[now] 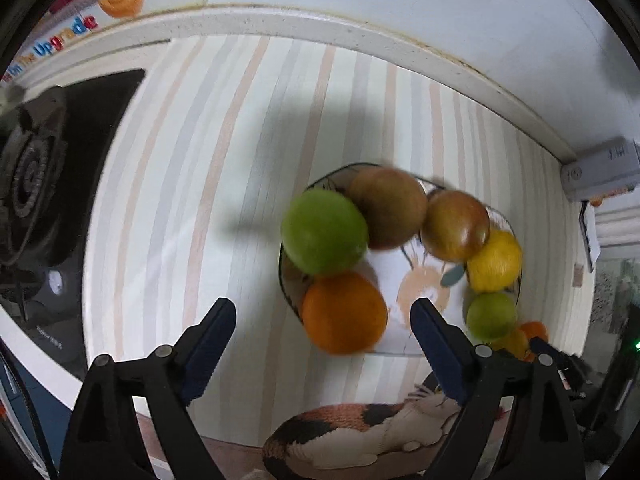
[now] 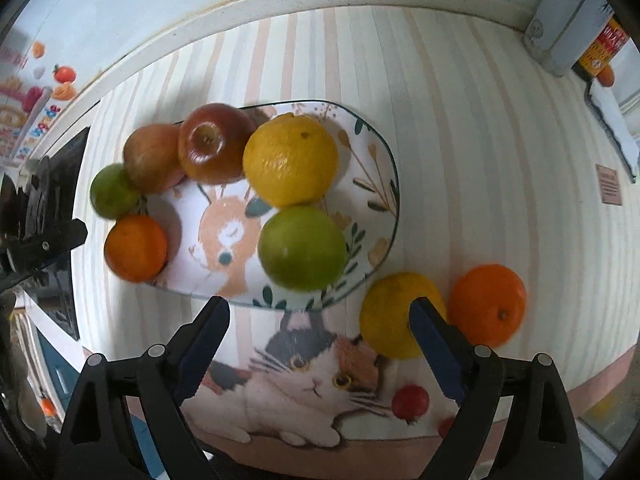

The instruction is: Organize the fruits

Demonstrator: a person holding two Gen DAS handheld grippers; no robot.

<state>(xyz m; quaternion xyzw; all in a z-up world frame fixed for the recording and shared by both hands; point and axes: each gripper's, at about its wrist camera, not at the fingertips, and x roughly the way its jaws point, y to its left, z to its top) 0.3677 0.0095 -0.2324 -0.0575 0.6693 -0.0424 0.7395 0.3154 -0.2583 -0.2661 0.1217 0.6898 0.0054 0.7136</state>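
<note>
A patterned plate (image 2: 360, 152) carries several fruits: two reddish-brown apples (image 2: 214, 144), a yellow citrus (image 2: 290, 160), two green fruits (image 2: 302, 248) and an orange (image 2: 136, 248). Beside the plate on the cloth lie a second yellow citrus (image 2: 394, 316) and another orange (image 2: 486, 306). My right gripper (image 2: 319, 312) hangs open over the plate's near rim, holding nothing. My left gripper (image 1: 324, 312) is open above the plate's orange (image 1: 344, 320), its pads apart from it. A green fruit (image 1: 324, 232) and an apple (image 1: 386, 208) lie just beyond.
The striped cloth (image 1: 200, 200) has a cat print (image 2: 304, 380) at its near edge. A black stove burner (image 1: 32, 176) sits to the left. A grey box (image 2: 560, 28) stands in the back right corner against the white wall ledge (image 1: 360, 28).
</note>
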